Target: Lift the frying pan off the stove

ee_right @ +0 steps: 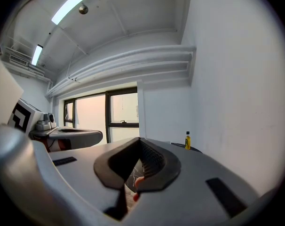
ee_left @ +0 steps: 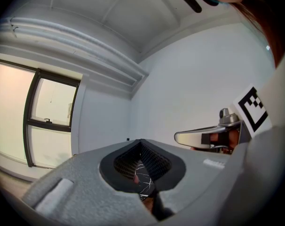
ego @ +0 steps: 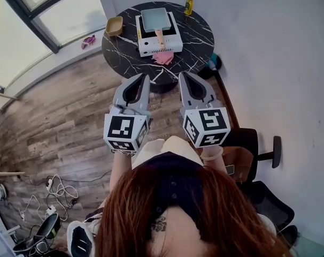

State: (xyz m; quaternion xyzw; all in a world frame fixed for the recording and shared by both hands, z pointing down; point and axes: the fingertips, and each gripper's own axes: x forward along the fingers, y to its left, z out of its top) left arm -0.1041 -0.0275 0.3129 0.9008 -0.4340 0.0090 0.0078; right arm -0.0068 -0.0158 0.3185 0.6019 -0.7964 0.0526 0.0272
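Place: office/lab-type rm w/ a makeshift cooking corner, not a fitted kitchen
Floor: wood-look planks (ego: 60, 116), loose cables (ego: 58, 189) lying on them
Walls: plain white (ego: 269, 52); big dark-framed windows (ego: 60, 15)
Ceiling: strip lights (ee_right: 76, 4); exposed pipes (ee_right: 128, 62) run just under it
Furniture: black office chair (ego: 247, 141) by wall; round black marble-look table (ego: 197, 36)
Cooking bits: white portable stove (ego: 159, 47) on table w/ square frying pan (ego: 155, 19) on top; oil bottle (ego: 189, 4) near it
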